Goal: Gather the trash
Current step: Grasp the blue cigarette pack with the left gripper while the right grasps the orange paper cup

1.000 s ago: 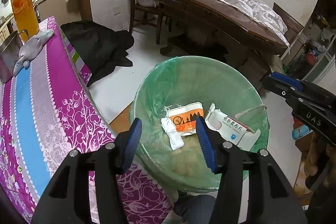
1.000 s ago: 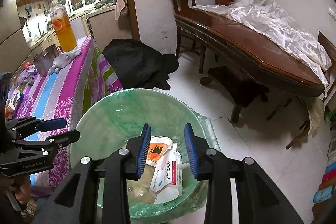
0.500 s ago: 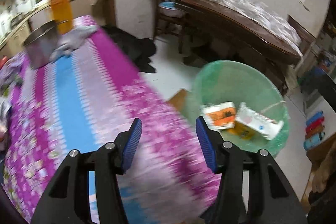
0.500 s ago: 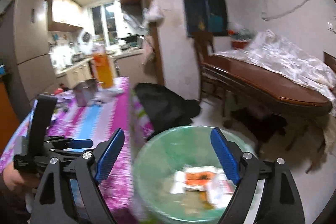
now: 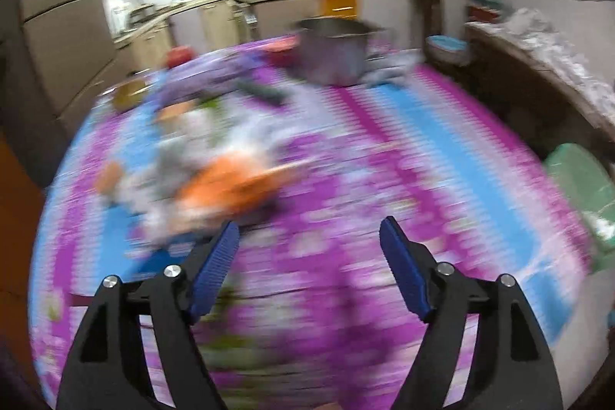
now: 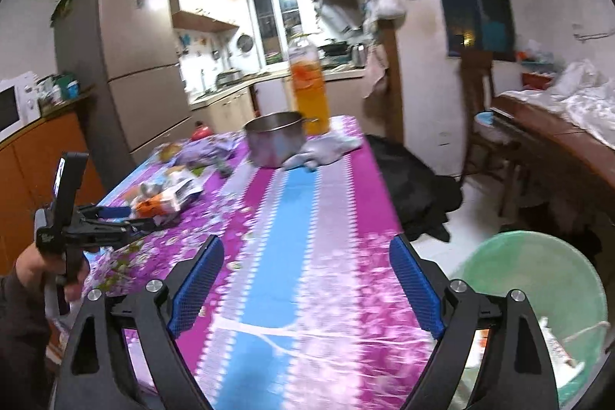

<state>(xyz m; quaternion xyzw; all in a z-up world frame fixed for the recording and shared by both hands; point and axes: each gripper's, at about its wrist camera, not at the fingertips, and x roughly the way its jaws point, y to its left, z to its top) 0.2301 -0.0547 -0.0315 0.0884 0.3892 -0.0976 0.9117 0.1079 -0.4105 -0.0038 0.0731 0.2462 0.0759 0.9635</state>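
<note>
My left gripper (image 5: 309, 244) is open and empty above the purple and blue tablecloth (image 5: 384, 148); its view is blurred. A pile of orange and white wrappers (image 5: 226, 187) lies just ahead to its left. My right gripper (image 6: 305, 266) is open and empty over the table's near end. From there the left gripper (image 6: 127, 218) shows at the left by the wrapper pile (image 6: 169, 196). The green-lined trash bin (image 6: 538, 294) stands on the floor right of the table and holds wrappers.
A steel pot (image 6: 275, 139), an orange juice bottle (image 6: 309, 95) and a grey cloth (image 6: 326, 148) stand at the table's far end. A black heap (image 6: 415, 187) lies on the floor. A wooden table (image 6: 557, 141) is at the right.
Both grippers swung left from over the bin to over the table. The right gripper's jaws opened wide and the left's opened wider. The trash pile came into view.
</note>
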